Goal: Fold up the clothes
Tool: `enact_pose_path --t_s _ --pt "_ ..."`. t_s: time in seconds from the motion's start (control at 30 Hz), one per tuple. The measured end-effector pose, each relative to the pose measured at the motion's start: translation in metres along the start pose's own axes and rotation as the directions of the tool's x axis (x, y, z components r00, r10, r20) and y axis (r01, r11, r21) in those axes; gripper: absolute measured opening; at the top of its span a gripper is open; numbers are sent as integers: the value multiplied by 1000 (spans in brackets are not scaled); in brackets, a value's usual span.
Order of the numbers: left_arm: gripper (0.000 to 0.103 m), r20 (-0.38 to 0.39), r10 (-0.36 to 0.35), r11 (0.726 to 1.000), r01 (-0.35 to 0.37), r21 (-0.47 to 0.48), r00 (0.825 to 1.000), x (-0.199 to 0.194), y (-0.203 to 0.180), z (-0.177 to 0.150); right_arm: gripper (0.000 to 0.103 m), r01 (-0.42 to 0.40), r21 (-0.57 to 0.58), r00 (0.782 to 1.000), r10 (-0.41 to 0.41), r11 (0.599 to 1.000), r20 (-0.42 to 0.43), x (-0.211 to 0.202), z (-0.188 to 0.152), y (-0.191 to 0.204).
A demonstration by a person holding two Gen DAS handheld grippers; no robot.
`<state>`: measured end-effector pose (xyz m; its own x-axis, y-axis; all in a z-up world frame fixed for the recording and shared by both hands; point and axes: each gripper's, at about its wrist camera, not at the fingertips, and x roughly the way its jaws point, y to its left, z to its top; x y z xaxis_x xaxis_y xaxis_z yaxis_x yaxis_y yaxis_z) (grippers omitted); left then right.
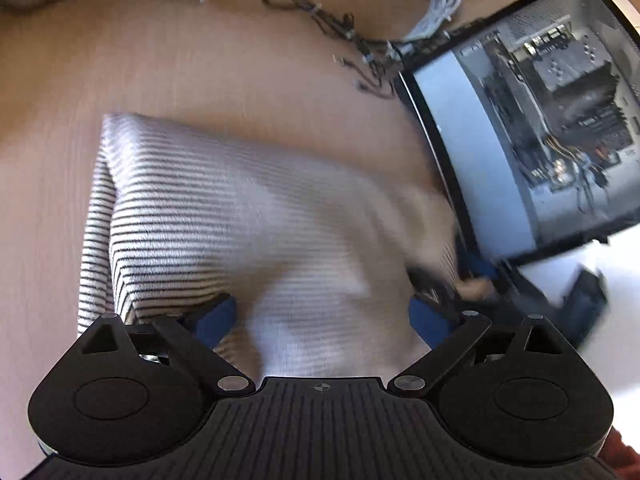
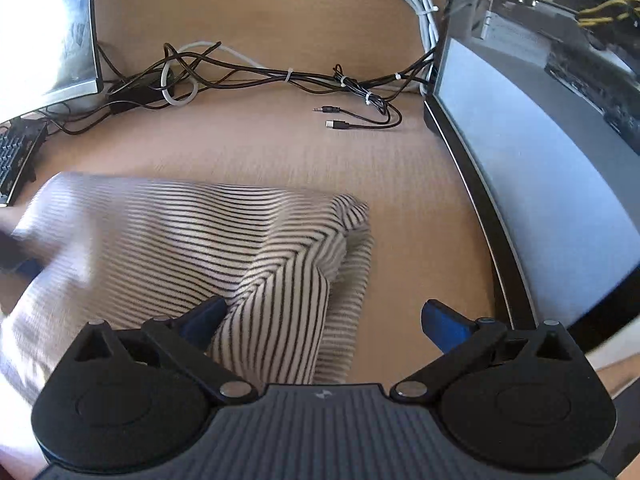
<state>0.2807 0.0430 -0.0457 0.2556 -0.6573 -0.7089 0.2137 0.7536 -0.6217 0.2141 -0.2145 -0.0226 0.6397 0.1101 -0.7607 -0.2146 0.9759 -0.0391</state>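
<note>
A white garment with thin black stripes (image 1: 224, 216) lies folded on the wooden desk; it also shows in the right wrist view (image 2: 224, 248). My left gripper (image 1: 320, 316) is open, its blue fingertips spread wide just above the cloth's near part. My right gripper (image 2: 324, 320) is open too, over the garment's right edge, where a folded sleeve or corner (image 2: 280, 320) bunches between the fingers. Nothing is pinched. The right gripper shows blurred at the cloth's right side in the left wrist view (image 1: 476, 276). Both views are motion-blurred.
A computer case with a glass side (image 1: 532, 128) stands right of the cloth, also in the right wrist view (image 2: 540, 160). Tangled black and white cables (image 2: 256, 76) run along the back of the desk (image 2: 280, 4). A monitor (image 2: 44, 28) and a keyboard (image 2: 16, 156) are at the left.
</note>
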Motion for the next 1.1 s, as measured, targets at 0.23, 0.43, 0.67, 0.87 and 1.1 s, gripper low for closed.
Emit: enact_pose_path --t_s 0.23,0.43,0.67,0.87,1.1 --pt "102 102 124 990 -130 51 987 20 -22 33 103 -86 -68 996 85 994 -8 -24 -2 26" --pt "102 79 91 988 -100 118 993 3 -45 6 103 -137 30 988 135 990 75 -48 25 -4" --pt "102 12 28 990 -30 138 1000 0 -55 -24 103 -27 -18 999 28 999 44 -9 23 -3" --pt "102 31 40 990 -43 131 999 14 -42 -10 103 40 -42 999 -39 998 30 4 17 2" --pt "103 88 79 972 -96 213 993 32 -46 15 103 50 -59 999 -48 997 23 -15 2 27"
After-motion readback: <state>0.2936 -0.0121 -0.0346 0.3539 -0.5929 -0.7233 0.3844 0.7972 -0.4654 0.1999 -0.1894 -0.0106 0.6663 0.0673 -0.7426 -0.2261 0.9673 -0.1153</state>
